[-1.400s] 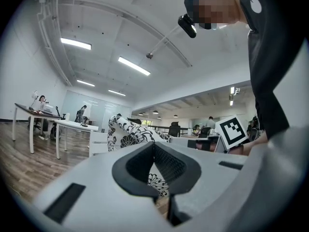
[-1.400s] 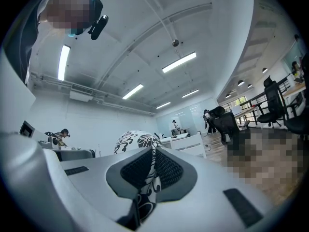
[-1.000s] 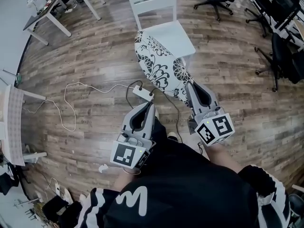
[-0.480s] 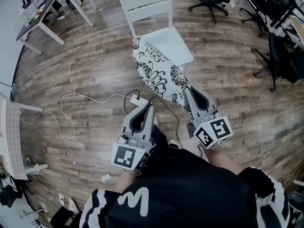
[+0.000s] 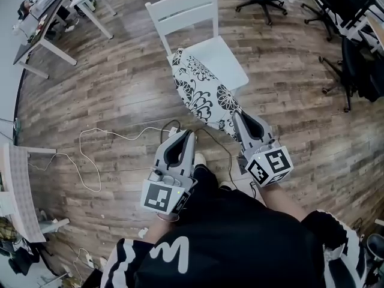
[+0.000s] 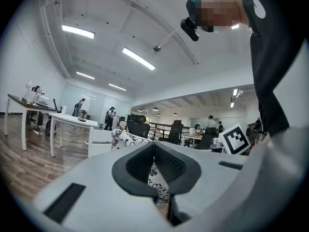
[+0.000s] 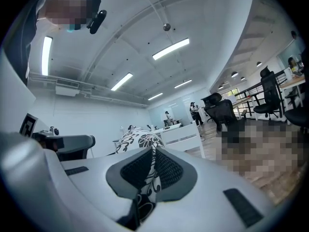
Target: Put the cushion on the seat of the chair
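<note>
the right gripper (image 5: 237, 114) and the cushion (image 5: 203, 87) have drawn nearer the white chair (image 5: 223, 57) than a second ago. the claw is clenched on the cushion's near edge, with black-and-white floral fabric pinched between the jaws. the cushion's long axis runs straight away from the claw, and its far end is over the seat's left front corner. the left gripper (image 5: 191, 133), jaws together on nothing, is just beside the cushion. each gripper's cube bears a square black-and-white marker (image 5: 270, 164).

floor: brown wood planks (image 5: 120, 89) | furniture: white-legged desks (image 5: 48, 20) upper left, black office chairs (image 5: 357, 71) right | loose: white cable (image 5: 89, 130) on floor | ceiling (image 6: 111, 28): white, strip lights (image 6: 138, 58) lit
</note>
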{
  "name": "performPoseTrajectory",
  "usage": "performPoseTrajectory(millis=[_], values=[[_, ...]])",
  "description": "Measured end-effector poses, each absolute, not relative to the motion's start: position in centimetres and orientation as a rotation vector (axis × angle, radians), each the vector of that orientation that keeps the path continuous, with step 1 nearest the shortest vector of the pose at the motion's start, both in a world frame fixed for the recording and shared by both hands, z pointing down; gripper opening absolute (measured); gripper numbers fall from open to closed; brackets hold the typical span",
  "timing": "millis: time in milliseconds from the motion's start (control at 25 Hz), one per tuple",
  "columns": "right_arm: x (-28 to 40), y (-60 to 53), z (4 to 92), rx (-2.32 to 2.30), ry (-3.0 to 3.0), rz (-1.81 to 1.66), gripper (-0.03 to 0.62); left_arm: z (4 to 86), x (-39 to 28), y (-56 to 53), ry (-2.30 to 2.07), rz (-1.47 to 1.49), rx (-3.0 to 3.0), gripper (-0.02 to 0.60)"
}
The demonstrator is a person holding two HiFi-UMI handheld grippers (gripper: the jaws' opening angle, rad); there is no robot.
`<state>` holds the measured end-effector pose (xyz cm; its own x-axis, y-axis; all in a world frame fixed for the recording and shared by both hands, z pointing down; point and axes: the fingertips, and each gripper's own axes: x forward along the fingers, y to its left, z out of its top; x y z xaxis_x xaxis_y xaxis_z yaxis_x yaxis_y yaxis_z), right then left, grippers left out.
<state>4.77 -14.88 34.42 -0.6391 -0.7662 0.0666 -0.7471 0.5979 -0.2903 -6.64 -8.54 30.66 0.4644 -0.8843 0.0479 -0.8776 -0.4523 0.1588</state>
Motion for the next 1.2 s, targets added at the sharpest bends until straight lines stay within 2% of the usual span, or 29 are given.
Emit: performPoseTrajectory(millis=[640, 1200], values=[[0.2, -21.6, 36.7, -1.375, 2.756, -0.483, 0.031, 31.0, -11.3, -16.1, -1.460, -0.079, 2.577, 0.006], [-1.0, -26.5, 39.5, -1.364, 2.871, -0.428, 0.031, 34.1, -12.8, -18.6, -1.450, -0.036, 2.509, 0.006]])
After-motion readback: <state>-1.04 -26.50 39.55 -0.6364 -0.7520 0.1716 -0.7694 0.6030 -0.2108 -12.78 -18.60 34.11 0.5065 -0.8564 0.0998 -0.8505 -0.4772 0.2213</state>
